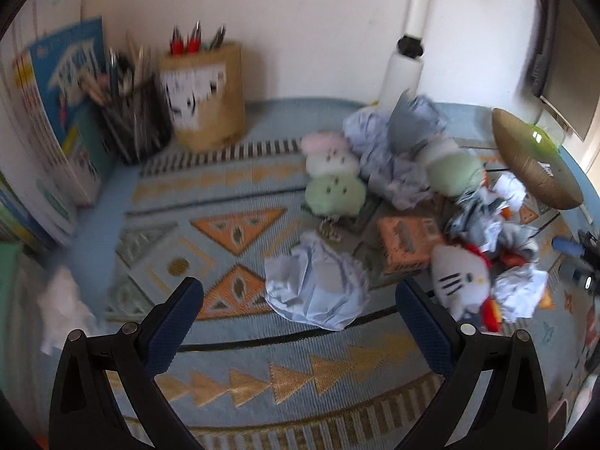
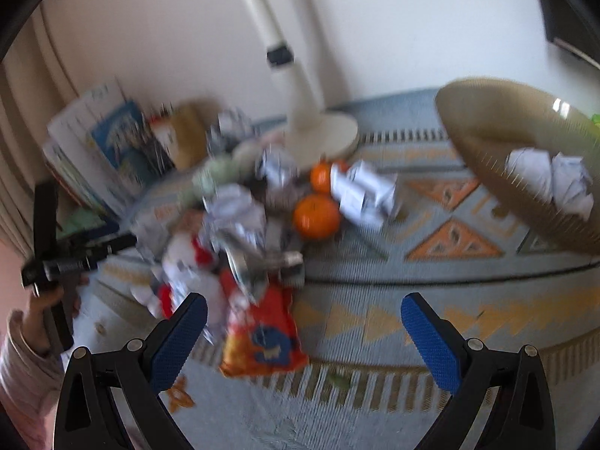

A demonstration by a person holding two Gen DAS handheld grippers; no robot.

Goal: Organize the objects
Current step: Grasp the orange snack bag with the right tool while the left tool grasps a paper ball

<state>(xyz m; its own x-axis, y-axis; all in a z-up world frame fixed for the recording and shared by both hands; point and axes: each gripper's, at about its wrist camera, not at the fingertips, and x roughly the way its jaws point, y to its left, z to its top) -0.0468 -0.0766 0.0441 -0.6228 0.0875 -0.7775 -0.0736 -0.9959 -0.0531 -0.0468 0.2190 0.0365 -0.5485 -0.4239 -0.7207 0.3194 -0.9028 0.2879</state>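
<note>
A crumpled pale-blue paper ball (image 1: 317, 285) lies on the patterned mat just ahead of my left gripper (image 1: 300, 292), which is open and empty. Behind it sit a plush of pink, white and green balls (image 1: 332, 172), more crumpled paper (image 1: 390, 150) and a white cat plush (image 1: 461, 277). My right gripper (image 2: 303, 309) is open and empty over an orange snack packet (image 2: 262, 333). Two oranges (image 2: 317, 215) and crumpled papers (image 2: 234, 206) lie beyond. A woven bowl (image 2: 487, 157) at the right holds paper balls (image 2: 551, 180).
Books (image 1: 56, 120) lean on the wall at the left, beside a black pen cup (image 1: 131, 123) and a tan holder (image 1: 204, 93). A white lamp base (image 2: 322, 131) stands at the back. A person's hand (image 2: 41, 311) holds the other gripper at the left in the right wrist view.
</note>
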